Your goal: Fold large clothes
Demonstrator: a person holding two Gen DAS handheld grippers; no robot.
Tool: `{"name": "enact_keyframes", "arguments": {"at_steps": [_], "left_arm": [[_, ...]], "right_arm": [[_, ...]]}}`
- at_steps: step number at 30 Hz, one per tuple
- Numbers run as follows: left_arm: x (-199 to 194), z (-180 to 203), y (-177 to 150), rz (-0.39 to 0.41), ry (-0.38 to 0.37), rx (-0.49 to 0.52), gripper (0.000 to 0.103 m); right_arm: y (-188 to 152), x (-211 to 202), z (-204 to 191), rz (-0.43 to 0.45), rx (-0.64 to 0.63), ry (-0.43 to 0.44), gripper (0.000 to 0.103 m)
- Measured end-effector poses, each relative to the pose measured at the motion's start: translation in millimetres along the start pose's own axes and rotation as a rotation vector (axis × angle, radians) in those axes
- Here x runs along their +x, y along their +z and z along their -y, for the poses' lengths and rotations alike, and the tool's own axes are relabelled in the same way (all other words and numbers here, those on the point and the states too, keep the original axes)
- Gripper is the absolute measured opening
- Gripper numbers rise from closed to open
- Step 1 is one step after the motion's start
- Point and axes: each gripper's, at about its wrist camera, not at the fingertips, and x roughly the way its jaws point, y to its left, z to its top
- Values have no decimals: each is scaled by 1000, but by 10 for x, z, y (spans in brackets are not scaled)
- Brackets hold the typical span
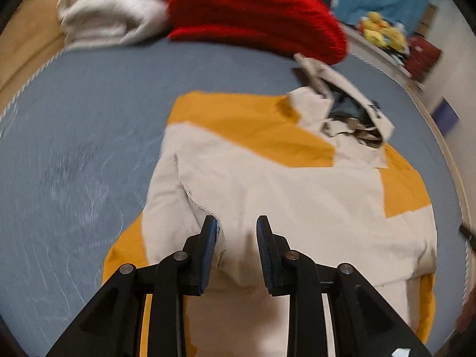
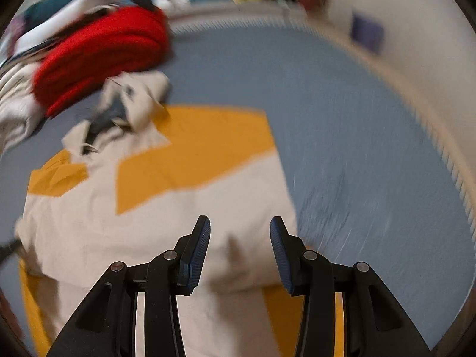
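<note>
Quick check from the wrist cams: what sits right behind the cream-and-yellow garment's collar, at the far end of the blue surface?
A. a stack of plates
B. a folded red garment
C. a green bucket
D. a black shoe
B: the left wrist view shows a folded red garment lying just beyond the collar of the cream-and-yellow garment on the blue surface.

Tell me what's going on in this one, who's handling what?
A person with a claw in each hand is folding a cream and yellow jacket spread on a blue-grey bed surface. Both the left claw and the right claw hover over the jacket's near edge with their jaws apart and nothing gripped. The jacket looks partly folded, its collar rumpled at the far end. Behind it lies a pile of other clothes, with a red garment and a white one.
</note>
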Motion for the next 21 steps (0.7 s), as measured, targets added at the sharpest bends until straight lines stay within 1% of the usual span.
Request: {"name": "enact_keyframes", "arguments": {"at_steps": [1,3,5,8,13,17,20,21], "left_arm": [[-6,79,21,12,-5,22,25],[-47,166,35,36,-11,62,25],[-98,276,42,72,-9,123,25],[-105,371,59,94,-22,175,25],[-156,398,126,105,-31,174,25],[-285,512,249,147,-19,206,25],[-277,627,422,146,-31,221,25],[-256,672,519,139,-45,216,25]], "right_arm": [[37,-68,-66,29,-36,-6,43],[88,-144,-184,57,-80,-4,43],[111,-179,-222,58,-101,13,43],[122,-162,-247,30,-122,34,43],[85,-148,-152,1,-115,39,43],[66,-131,-100,-21,-105,38,43],[59,-137,-79,-29,-99,38,43],[54,-137,-75,-31,-99,40,43]]}}
